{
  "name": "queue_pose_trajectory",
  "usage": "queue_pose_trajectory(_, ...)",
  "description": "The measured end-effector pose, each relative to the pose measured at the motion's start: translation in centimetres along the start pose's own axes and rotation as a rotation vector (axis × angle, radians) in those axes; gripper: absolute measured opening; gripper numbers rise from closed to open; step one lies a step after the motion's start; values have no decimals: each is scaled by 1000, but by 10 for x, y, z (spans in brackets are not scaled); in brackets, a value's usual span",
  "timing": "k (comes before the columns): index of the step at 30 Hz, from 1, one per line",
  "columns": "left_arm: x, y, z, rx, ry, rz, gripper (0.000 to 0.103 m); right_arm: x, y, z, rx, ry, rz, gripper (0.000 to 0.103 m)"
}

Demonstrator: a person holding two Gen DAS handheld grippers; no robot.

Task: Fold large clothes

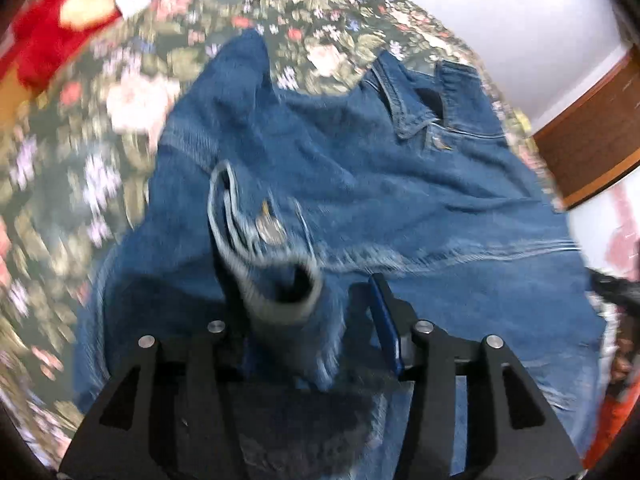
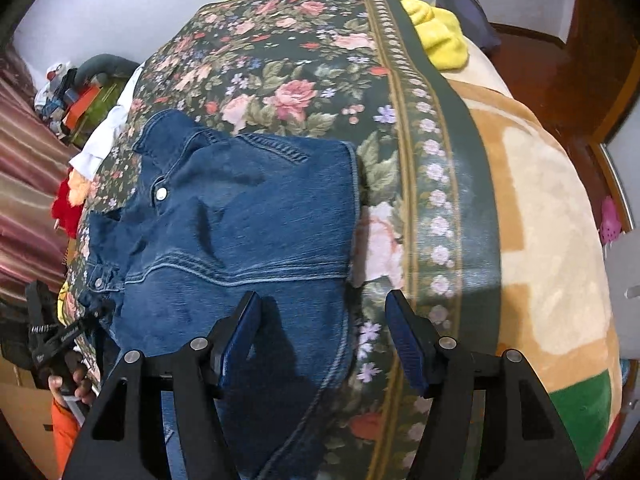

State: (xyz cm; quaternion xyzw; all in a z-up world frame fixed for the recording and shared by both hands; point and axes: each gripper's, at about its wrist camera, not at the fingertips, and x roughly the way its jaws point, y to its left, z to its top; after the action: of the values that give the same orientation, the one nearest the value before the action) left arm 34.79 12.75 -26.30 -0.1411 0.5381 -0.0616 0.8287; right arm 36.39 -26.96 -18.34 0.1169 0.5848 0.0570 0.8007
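The denim jacket lies flat on the floral bedspread, collar toward its far edge. The right gripper stands parted and empty astride the near hem. The left gripper, jaws apart, has the cuff loose between them.

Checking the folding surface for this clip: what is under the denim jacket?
The denim jacket lies on a floral bedspread, which shows all around it. What the spread looks like directly beneath the denim is covered.
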Motion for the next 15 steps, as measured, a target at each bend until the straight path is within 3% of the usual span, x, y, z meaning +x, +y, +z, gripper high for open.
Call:
queue_pose_trajectory(2, 6, -9, 6, 58, -10, 124, 32, 0, 2, 0, 2, 1, 4, 62)
queue_pose_trajectory(4, 6, -20, 9, 112, -40, 209, 30, 0, 4, 0, 6, 2, 4, 62)
queue_pose_trajectory(7, -13, -53, 13, 255, -163, 333, 28, -2, 5, 0, 7, -2, 14, 62)
queue_pose_trajectory(10, -52, -79, 25, 324, -312, 342, 28, -4, 5, 0, 1, -6, 10, 62)
queue_pose_trajectory(15, -108, -79, 53, 291, -461, 319, 28, -6, 5, 1, -4, -10, 7, 62)
